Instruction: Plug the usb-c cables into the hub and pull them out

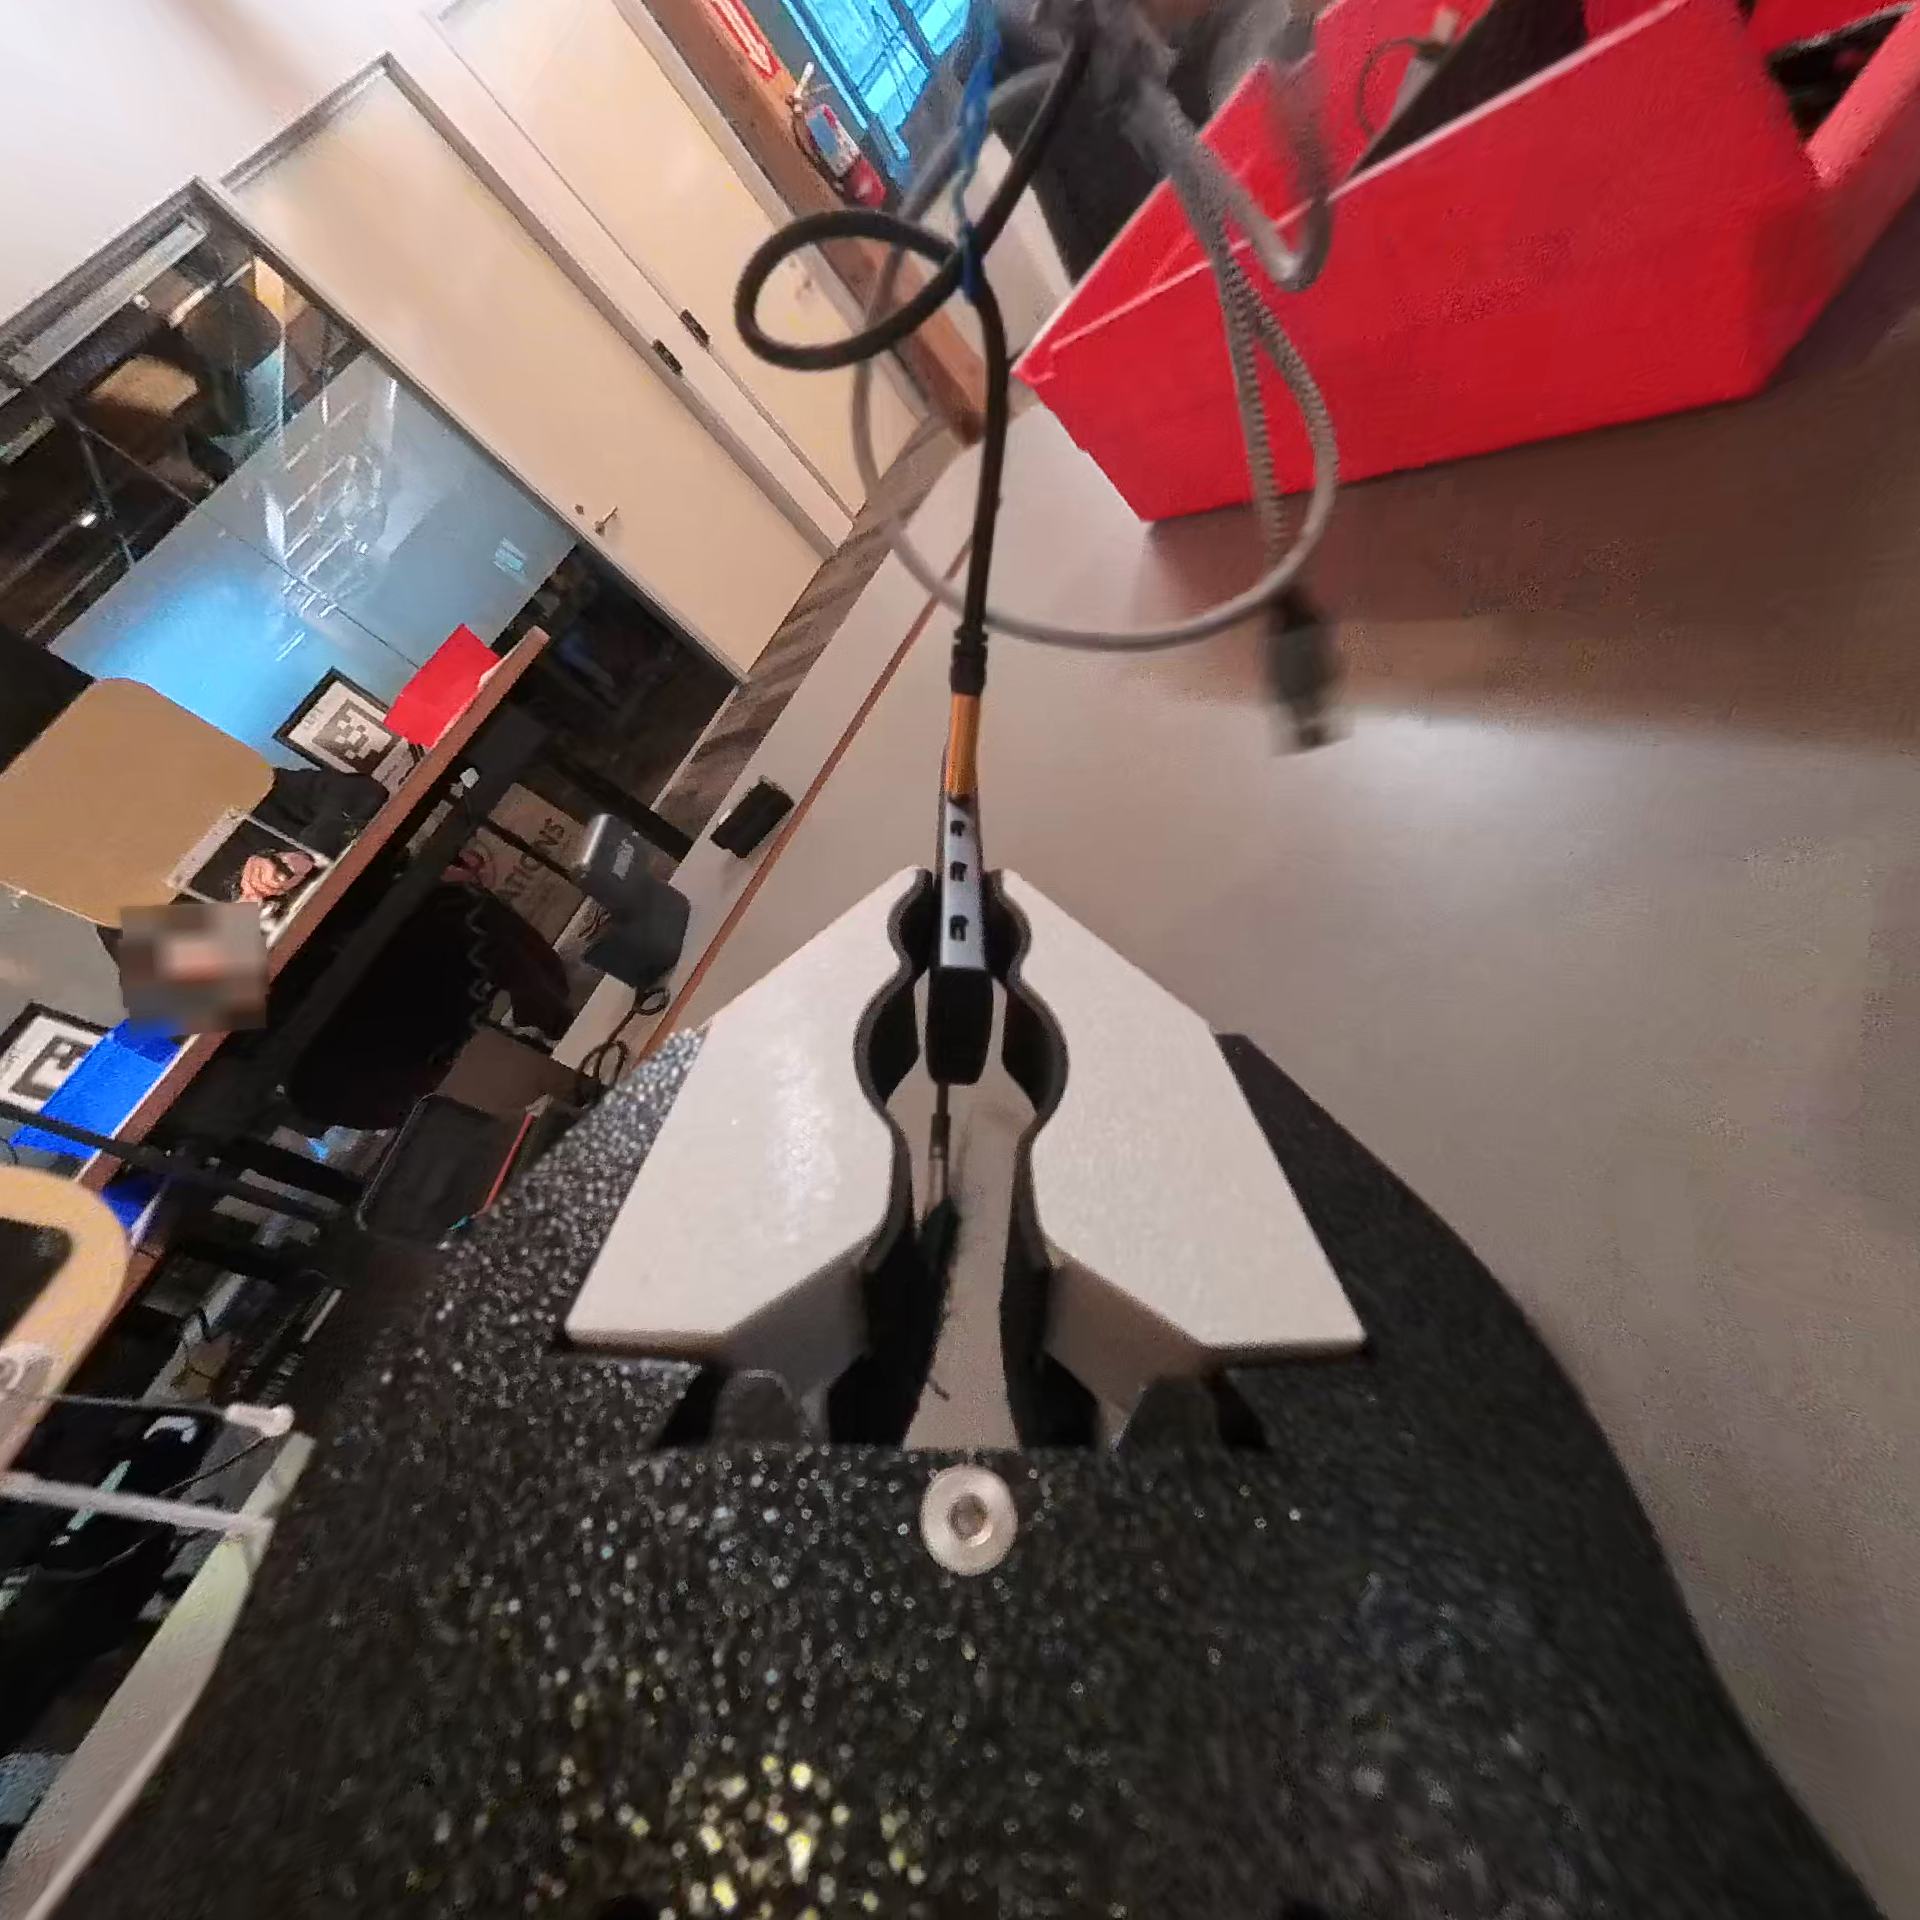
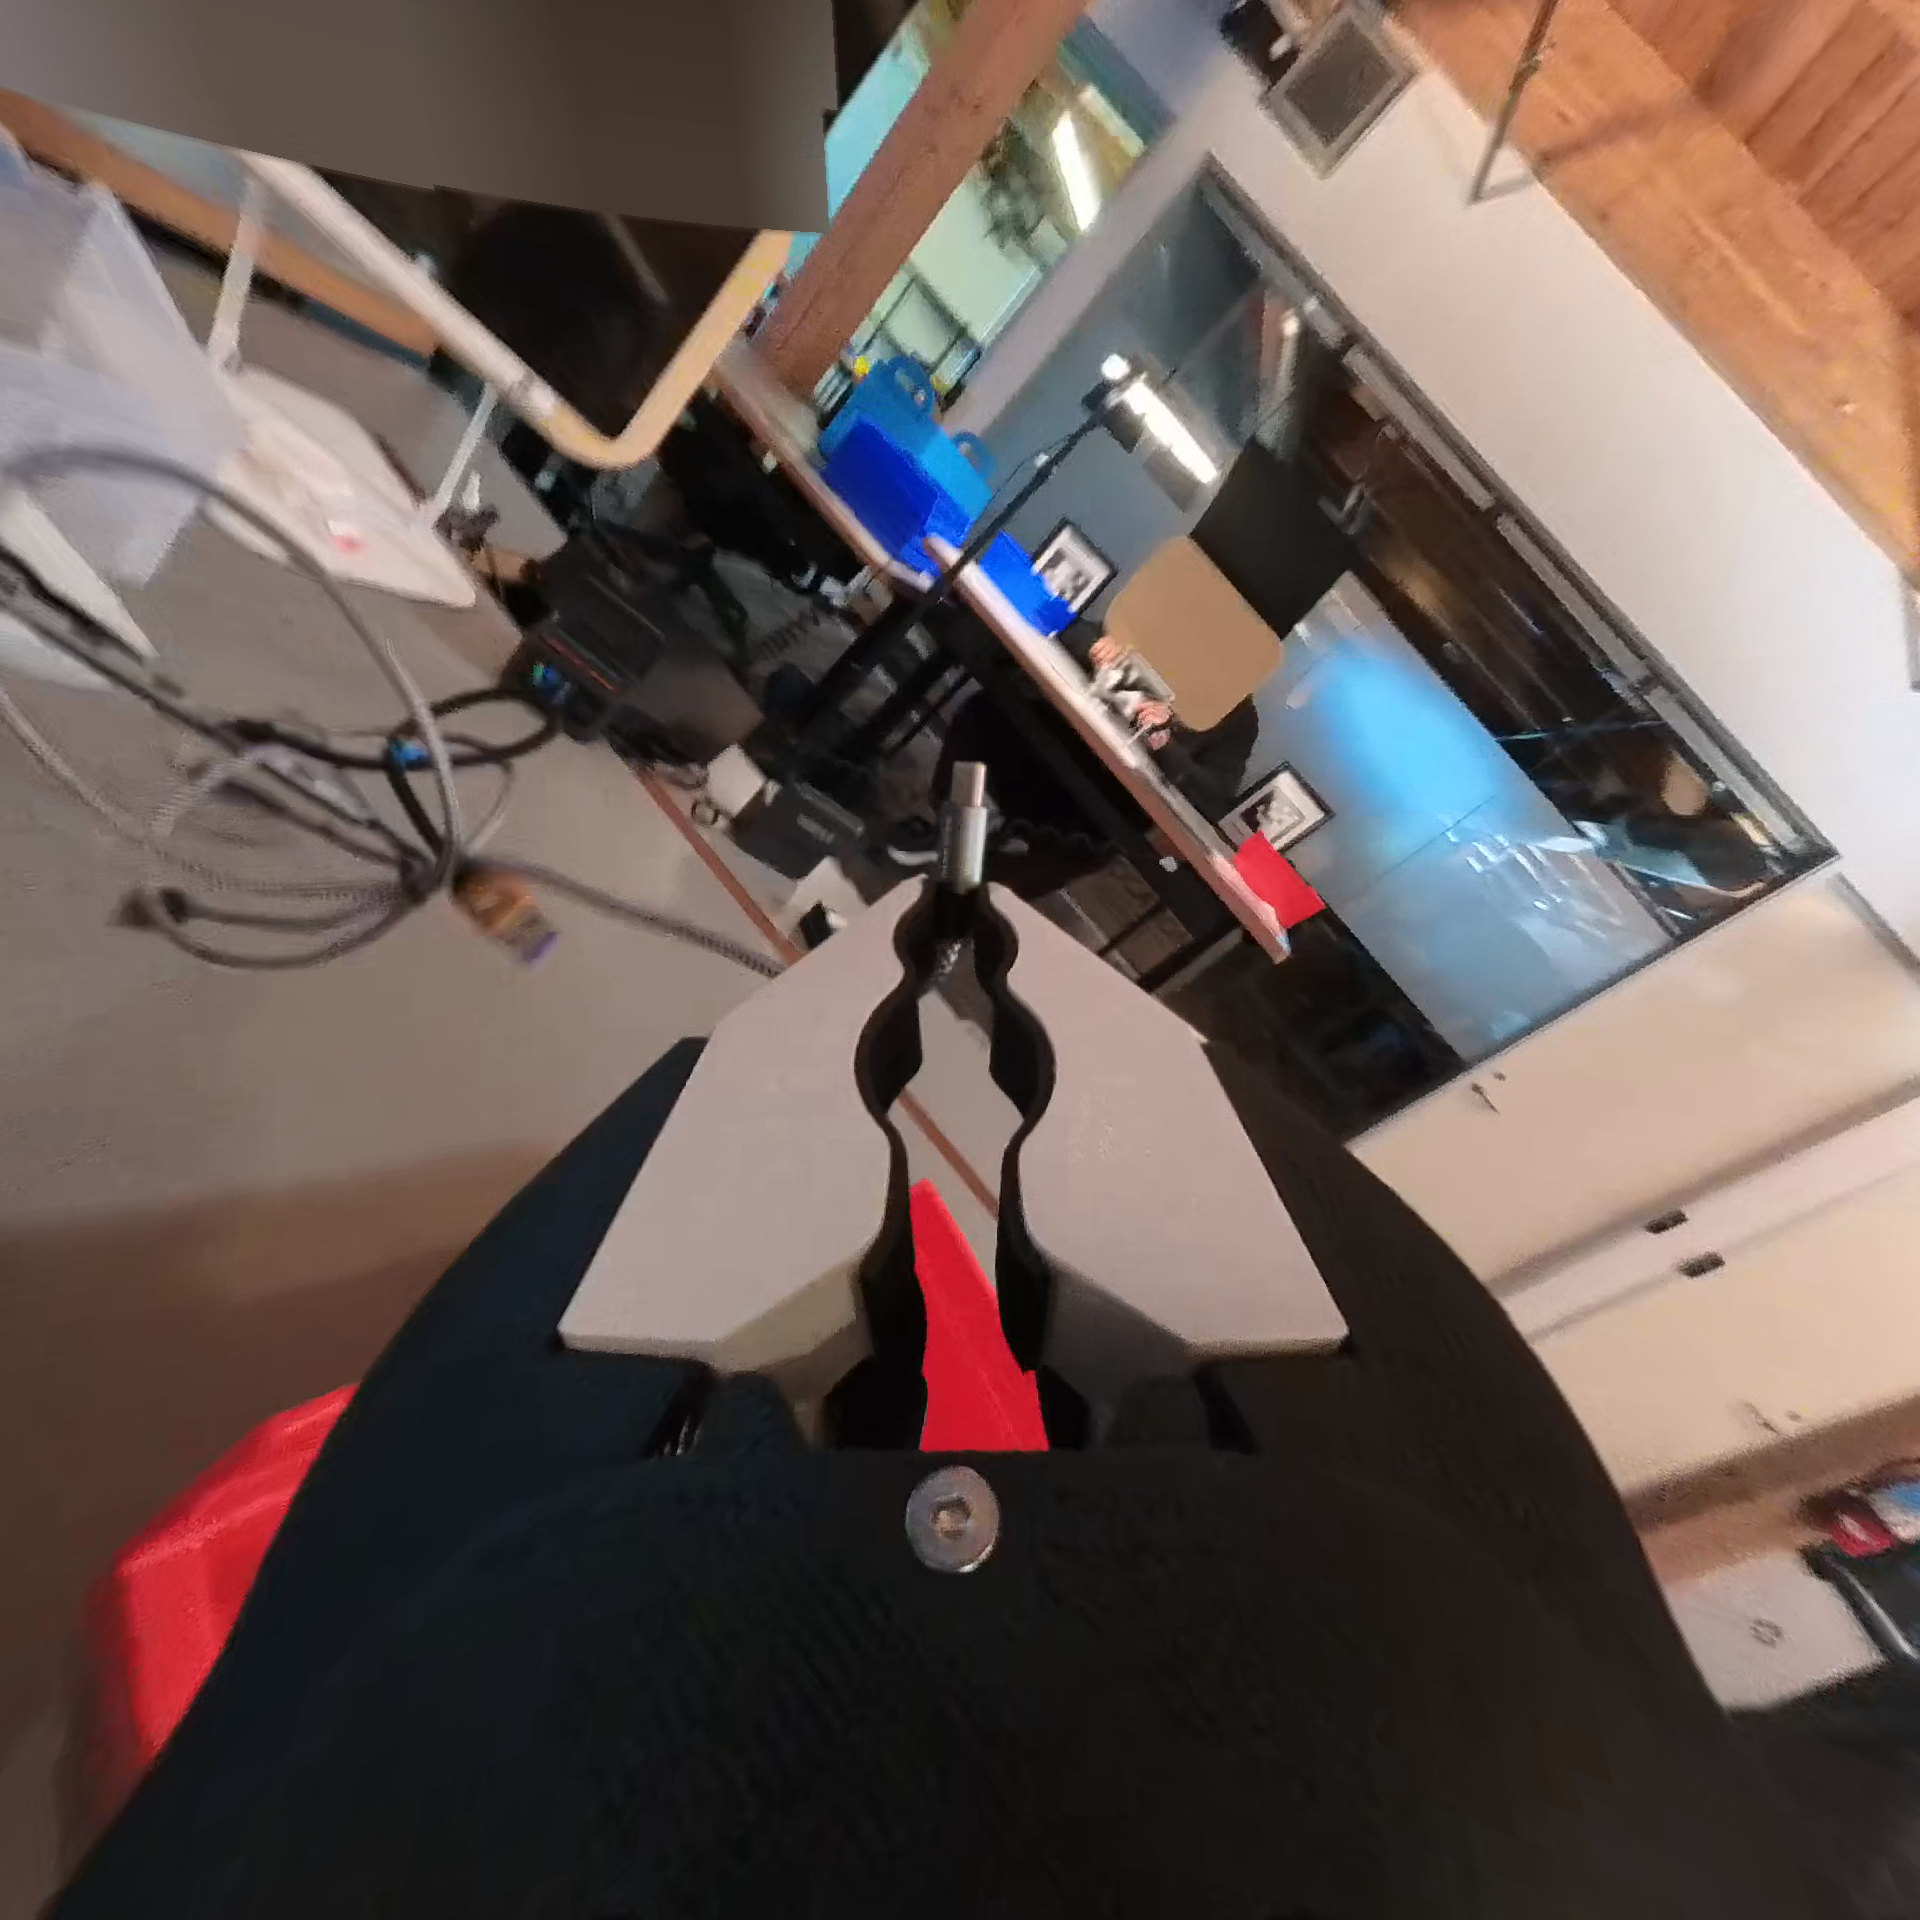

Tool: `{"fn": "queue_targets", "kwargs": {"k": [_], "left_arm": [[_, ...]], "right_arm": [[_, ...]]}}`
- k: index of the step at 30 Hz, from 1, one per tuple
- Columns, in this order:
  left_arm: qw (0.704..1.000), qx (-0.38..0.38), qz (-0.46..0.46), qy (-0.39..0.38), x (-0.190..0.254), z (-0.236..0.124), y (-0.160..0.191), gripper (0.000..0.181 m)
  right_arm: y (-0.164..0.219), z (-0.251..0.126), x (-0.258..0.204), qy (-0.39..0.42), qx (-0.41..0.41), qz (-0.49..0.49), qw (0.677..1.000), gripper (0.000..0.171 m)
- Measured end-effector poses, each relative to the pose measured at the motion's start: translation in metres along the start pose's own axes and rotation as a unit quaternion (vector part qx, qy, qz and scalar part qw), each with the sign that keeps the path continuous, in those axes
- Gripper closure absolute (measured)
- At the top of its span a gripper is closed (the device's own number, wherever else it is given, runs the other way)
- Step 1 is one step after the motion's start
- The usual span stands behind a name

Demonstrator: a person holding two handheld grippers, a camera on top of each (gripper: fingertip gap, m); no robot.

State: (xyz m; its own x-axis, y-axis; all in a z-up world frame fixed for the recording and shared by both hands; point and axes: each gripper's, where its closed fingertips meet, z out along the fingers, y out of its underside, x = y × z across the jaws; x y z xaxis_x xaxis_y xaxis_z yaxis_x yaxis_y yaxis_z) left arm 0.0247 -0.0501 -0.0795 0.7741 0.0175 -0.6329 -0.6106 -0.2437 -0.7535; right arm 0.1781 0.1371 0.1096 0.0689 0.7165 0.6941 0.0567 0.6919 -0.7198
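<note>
Hub [image 1: 958, 894] runs lengthwise toward 12 o'clock from my left gripper [image 1: 958, 914], whose fingers are closed tight on its sides; a black cable [image 1: 982, 540] with a gold plug is seated in its far end. My right gripper [image 2: 956, 899] pinches a grey USB-C plug [image 2: 961, 826], tip pointing 12 o'clock, in the air.

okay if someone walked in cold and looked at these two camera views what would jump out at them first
Probably the slim silver hub pinched edge-on in the left gripper, with an orange-collared black cable plugged into its far end and looping upward. Next, the big red bin on the table at upper right of that view. In the right wrist view, the right gripper clamps a grey USB-C plug, its metal tip pointing out into the room.
</note>
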Motion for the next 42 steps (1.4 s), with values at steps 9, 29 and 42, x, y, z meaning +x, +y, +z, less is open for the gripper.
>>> {"fn": "queue_targets", "kwargs": {"k": [9, 29, 42], "left_arm": [[0.994, 0.042, -0.104, -0.004, -0.013, -0.004, -0.011, 0.174], [0.982, 0.041, -0.165, -0.084, -0.046, -0.010, 0.008, 0.174], [0.990, 0.004, -0.126, -0.060, -0.031, 0.003, 0.016, 0.174]], "right_arm": [[-0.027, -0.002, -0.052, -0.147, 0.077, 0.101, 0.981, 0.167], [-0.078, -0.020, 0.057, 0.080, 0.066, -0.012, 0.995, 0.168], [0.100, -0.011, -0.001, -0.047, -0.187, 0.072, 0.979, 0.167]]}}
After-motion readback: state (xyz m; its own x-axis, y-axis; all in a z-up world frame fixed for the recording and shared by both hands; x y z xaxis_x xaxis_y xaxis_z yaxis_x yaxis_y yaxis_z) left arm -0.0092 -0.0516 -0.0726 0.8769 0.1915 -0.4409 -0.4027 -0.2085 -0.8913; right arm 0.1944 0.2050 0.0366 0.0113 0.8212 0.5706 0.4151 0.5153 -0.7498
